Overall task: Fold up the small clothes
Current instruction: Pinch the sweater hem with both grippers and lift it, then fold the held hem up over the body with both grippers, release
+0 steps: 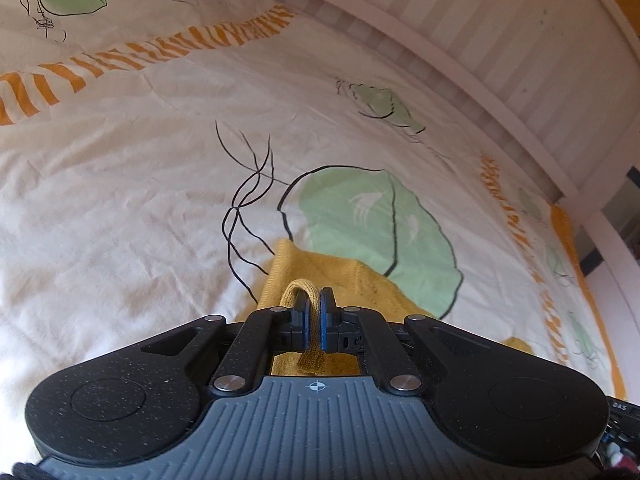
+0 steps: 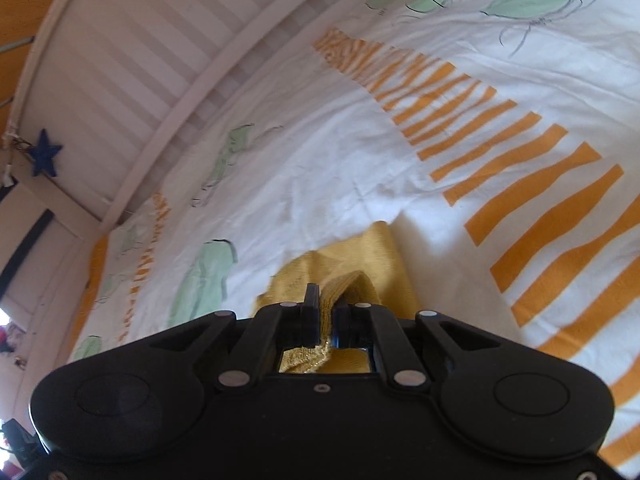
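Spreading across both views: white cotton bedcover [image 1: 140, 200] printed with pale green leaf shapes, thin black line sketches and bands of orange stripes, bordered at the far edge by white slatted bed rail [image 1: 460, 32]. Lying on that cover, partly lifted: small mustard-yellow knitted garment [image 1: 320, 272], overlapping one green leaf in the left view. Clamped narrow on a folded loop of the garment's ribbed edge: left gripper [image 1: 316, 316], black with blue pads pressing the knit from both sides. Pinched likewise on a bunched yellow edge: right gripper [image 2: 326, 312], jaws nearly together. Fixed to the frame corner in the right view: small dark blue star [image 2: 45, 157].
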`<state>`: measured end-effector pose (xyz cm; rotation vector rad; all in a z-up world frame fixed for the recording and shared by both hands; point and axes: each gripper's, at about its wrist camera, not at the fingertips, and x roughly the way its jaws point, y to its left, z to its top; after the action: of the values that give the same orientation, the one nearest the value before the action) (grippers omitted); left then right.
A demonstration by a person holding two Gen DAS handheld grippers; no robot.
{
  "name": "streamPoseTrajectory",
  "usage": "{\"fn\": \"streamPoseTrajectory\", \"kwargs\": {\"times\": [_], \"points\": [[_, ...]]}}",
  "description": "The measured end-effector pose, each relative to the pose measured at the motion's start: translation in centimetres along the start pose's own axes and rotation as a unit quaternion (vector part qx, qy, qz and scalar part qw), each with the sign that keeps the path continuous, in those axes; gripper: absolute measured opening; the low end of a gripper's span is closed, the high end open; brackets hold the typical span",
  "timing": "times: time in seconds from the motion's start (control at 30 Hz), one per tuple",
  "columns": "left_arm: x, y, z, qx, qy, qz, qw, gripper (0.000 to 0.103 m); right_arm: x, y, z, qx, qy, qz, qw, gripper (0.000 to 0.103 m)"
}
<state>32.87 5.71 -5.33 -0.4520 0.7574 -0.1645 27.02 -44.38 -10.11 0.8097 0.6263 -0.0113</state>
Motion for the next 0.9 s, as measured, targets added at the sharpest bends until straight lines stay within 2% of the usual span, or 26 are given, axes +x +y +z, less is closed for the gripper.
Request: {"fn": "streamPoseTrajectory", "kwargs": {"times": [0.13, 0.23, 0.3, 0.37, 0.43, 0.5, 0.53, 0.63, 0.77, 0.9], "points": [[1.5, 0.3, 0.2, -0.011, 0.009, 0.031, 0.9994, 0.009, 0.9, -0.4, -0.4, 0.0, 0.002, -0.017, 1.0, 0.016], [2.0, 0.7, 0.7, -0.013, -0.001, 0.058, 0.9982, 0.03, 1.1, -0.8, -0.4, 0.005, -0.005, -0.028, 1.0, 0.024], [1.6, 0.9, 1.3, -0.013, -0.012, 0.059, 0.9981, 0.036, 0.7, -0.8, -0.2, 0.001, -0.019, -0.028, 0.999, 0.059], [0.6, 0.6, 1.7, -0.005, -0.021, 0.067, 0.9975, 0.045, -0.1, -0.5, 0.0, -0.015, -0.041, -0.035, 0.998, 0.081], [-0.8, -0.1, 1.6, 0.017, -0.03, 0.067, 0.9972, 0.053, -1.1, 0.0, 0.3, -0.039, -0.054, -0.038, 0.997, 0.081], [-2.1, -1.1, 1.2, 0.05, -0.03, 0.062, 0.9964, 0.065, -1.9, 0.7, 0.5, -0.057, -0.057, -0.038, 0.996, 0.085], [-2.7, -1.9, 0.8, 0.071, -0.03, 0.057, 0.9954, 0.067, -2.3, 1.1, 0.5, -0.065, -0.058, -0.038, 0.995, 0.086], [-5.0, -3.6, -1.2, 0.131, -0.022, 0.048, 0.99, 0.067, -3.4, 2.7, -0.1, -0.096, -0.054, -0.038, 0.993, 0.087], [-7.0, -4.9, -4.3, 0.183, 0.003, 0.026, 0.9828, 0.068, -4.5, 5.4, -2.1, -0.155, -0.024, -0.048, 0.987, 0.09], [-6.5, -5.4, -6.6, 0.22, 0.021, 0.025, 0.9749, 0.069, -4.6, 7.9, -5.1, -0.22, 0.008, -0.056, 0.974, 0.09]]}}
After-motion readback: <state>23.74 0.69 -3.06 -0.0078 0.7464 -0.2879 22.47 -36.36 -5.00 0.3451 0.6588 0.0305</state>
